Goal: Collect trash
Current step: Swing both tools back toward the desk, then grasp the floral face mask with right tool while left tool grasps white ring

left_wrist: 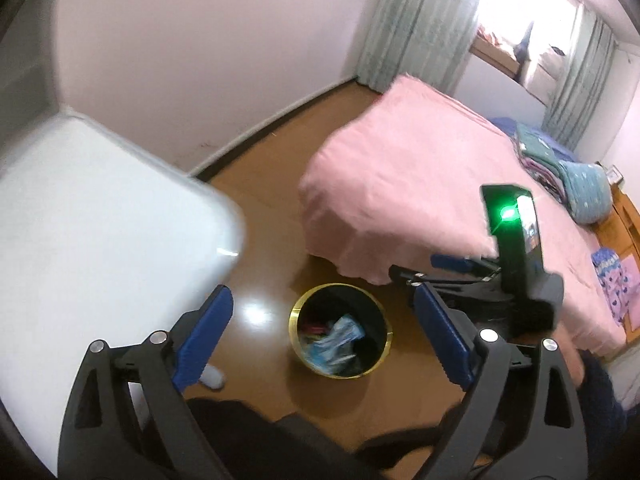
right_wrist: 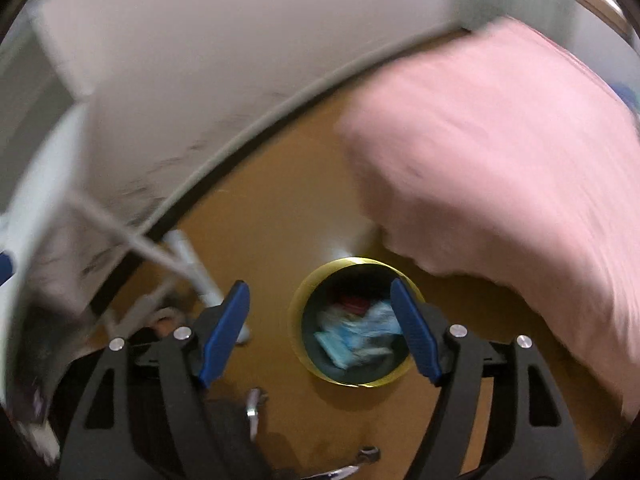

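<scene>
Overhead, both tools (left_wrist: 324,332) (right_wrist: 320,332) spread empty above bin (right_wrist: 352,320).

A round gold-rimmed black waste bin (left_wrist: 339,330) is standing on the brown wooden floor (left_wrist: 264,216), between the white plastic table (left_wrist: 92,216) at left and the pink-covered bed (left_wrist: 432,200) at right, with crumpled blue wrappers (left_wrist: 338,340) lying inside.

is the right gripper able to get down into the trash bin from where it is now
Probably yes. The right gripper hangs open and empty directly above the trash bin, whose mouth is uncovered, with blue wrappers inside. Nothing lies between them; the pink bed cover sits off to the side.
</scene>
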Action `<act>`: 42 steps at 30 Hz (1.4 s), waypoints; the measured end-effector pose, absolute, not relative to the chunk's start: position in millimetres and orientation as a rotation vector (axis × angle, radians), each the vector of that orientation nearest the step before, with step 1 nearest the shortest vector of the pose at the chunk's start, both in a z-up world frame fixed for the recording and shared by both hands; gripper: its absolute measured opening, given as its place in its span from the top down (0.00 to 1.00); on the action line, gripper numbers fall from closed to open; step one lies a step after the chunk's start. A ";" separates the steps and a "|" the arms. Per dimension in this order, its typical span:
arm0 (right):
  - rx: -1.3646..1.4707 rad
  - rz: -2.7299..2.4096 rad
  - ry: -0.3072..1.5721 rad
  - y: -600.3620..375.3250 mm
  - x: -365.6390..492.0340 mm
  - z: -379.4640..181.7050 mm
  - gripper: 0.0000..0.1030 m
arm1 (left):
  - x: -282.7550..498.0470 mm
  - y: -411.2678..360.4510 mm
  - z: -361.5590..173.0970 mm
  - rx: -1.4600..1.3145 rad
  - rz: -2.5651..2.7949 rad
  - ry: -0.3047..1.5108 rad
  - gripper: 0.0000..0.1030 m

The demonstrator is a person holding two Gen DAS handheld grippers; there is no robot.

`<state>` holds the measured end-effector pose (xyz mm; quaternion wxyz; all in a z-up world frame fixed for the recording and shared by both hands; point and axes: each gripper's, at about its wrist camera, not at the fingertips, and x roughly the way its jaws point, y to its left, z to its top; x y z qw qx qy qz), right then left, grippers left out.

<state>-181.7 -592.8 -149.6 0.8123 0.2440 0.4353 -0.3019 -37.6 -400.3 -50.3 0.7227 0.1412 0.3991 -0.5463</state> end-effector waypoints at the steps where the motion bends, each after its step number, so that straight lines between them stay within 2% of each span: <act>1: 0.485 -0.618 0.915 -581.3 -171.9 -137.2 0.29 | -29.1 -383.7 -41.3 0.315 -1.185 0.872 0.11; 4: 0.350 -0.473 0.857 -525.7 -120.7 -90.4 0.28 | 10.1 -315.7 -16.6 0.306 -1.047 0.838 0.11; 8: 0.253 -0.202 0.824 -447.1 -43.9 -55.1 0.25 | 73.1 -207.3 -7.9 0.275 -0.766 0.832 0.11; 15: 0.051 0.244 0.956 -282.3 96.0 -58.7 0.25 | 130.2 -33.5 -28.0 0.136 -0.417 0.885 0.11; 20: -0.064 0.358 1.009 -202.3 143.1 -72.5 0.25 | 135.3 27.0 -43.8 0.073 -0.345 0.916 0.11; 22: -0.116 0.367 1.020 -183.2 158.7 -79.1 0.26 | 136.3 39.8 -47.0 0.053 -0.347 0.934 0.11; 25: -0.151 0.368 1.034 -168.5 178.7 -85.5 0.36 | 132.5 44.2 -51.4 0.053 -0.357 0.934 0.11; 27: -0.163 0.372 1.038 -164.0 181.4 -89.7 0.49 | 131.8 44.0 -54.0 0.061 -0.387 0.937 0.11; 28: -0.167 0.366 1.027 -161.6 182.4 -89.0 0.65 | 130.7 46.0 -55.2 0.063 -0.395 0.938 0.11; 29: -0.157 0.367 1.023 -161.1 181.9 -87.1 0.68 | 132.4 37.2 -57.9 0.070 -0.405 0.940 0.11; 42: 0.053 0.370 0.925 -229.0 124.5 -46.0 0.70 | 142.5 -25.1 -74.3 0.226 -0.422 0.945 0.11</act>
